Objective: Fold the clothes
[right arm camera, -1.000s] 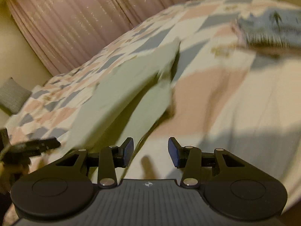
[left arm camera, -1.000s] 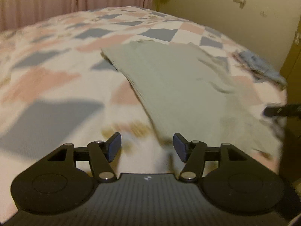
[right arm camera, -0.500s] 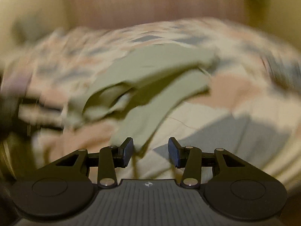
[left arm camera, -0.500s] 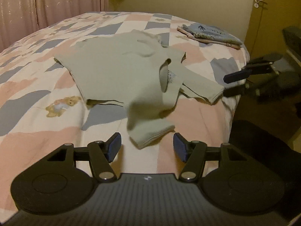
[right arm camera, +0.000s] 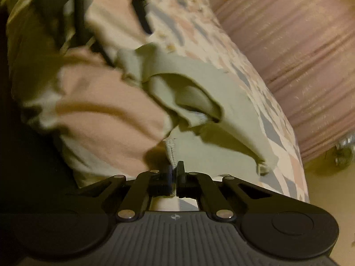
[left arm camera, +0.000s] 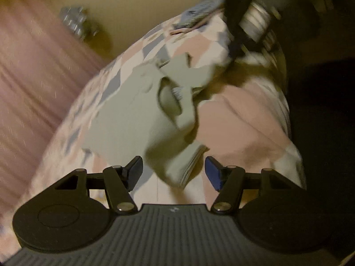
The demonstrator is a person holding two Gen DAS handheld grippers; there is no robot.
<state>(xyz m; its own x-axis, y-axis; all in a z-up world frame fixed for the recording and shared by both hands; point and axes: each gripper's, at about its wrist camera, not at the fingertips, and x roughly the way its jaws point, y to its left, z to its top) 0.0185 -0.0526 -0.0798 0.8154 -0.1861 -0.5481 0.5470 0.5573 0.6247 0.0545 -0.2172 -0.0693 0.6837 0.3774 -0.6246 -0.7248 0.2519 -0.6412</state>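
Right gripper (right arm camera: 175, 173) pinched on stitched hem of pale green cotton shirt (right arm camera: 221, 122). Left gripper (left arm camera: 173, 173) spread wide around ribbed sleeve cuff (left arm camera: 188, 166), over patchwork quilt (left arm camera: 233, 133).

The sage-green shirt (left arm camera: 133, 119) was a soft, matt knit cloth, its sleeve cuff (left arm camera: 190, 166) finely ribbed and its hem (right arm camera: 172, 149) showing a row of stitching. The bed (left arm camera: 239, 128) wore a matt patchwork quilt of pink, grey-blue and cream cloth, smooth with shallow creases. The left claw (left arm camera: 173, 173) was matt black plastic with shiny metal rivets, a ribbed grey body and blue, rubbery-looking pads (left arm camera: 212, 174). The right claw (right arm camera: 175, 173) had the same matt black plastic and bright rivets. The pink curtain (right arm camera: 295, 35) was pleated cloth flecked with small glints. The wall (left arm camera: 137, 2) looked matt and painted.
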